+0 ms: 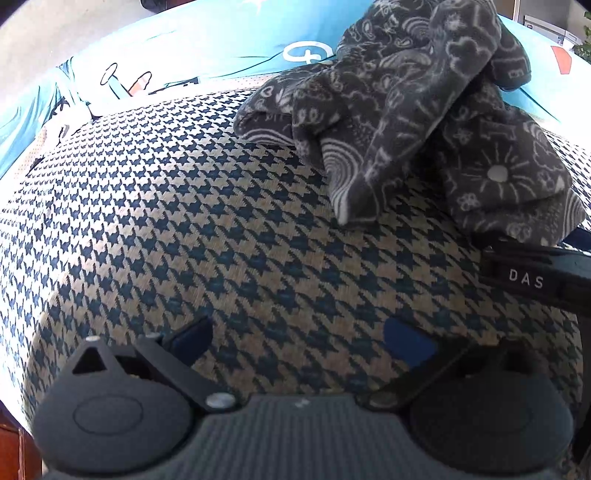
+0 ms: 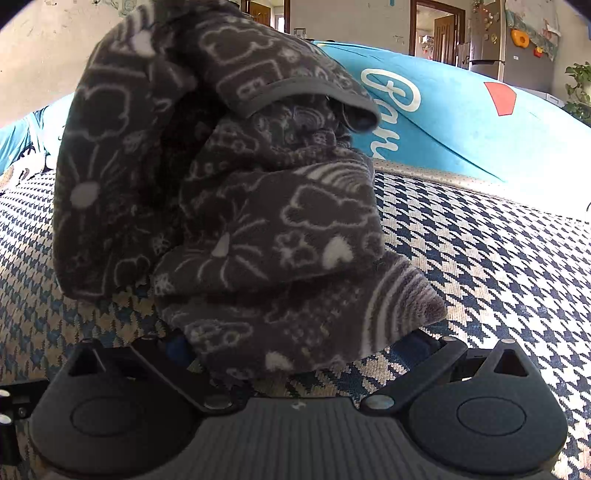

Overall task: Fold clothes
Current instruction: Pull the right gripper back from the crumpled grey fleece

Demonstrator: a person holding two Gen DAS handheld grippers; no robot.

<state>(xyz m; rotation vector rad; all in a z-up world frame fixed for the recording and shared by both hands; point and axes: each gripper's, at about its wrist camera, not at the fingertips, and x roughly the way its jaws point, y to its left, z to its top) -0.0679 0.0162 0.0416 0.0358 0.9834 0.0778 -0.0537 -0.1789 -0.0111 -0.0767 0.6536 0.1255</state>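
A grey fleece garment with white doodle print lies bunched in a heap on a navy-and-cream houndstooth cloth. In the left wrist view my left gripper is open over bare houndstooth, below and left of the heap, touching nothing. The right gripper's black body shows at the right edge, under the heap's near side. In the right wrist view the garment fills the centre. Its lower folds hang down between the spread fingers of my right gripper, which is open. The blue pads are mostly hidden by fleece.
Behind the houndstooth cloth lies a light-blue printed fabric with white lettering and a red patch. Further back are a wall, doorways, a fridge with magnets and a plant.
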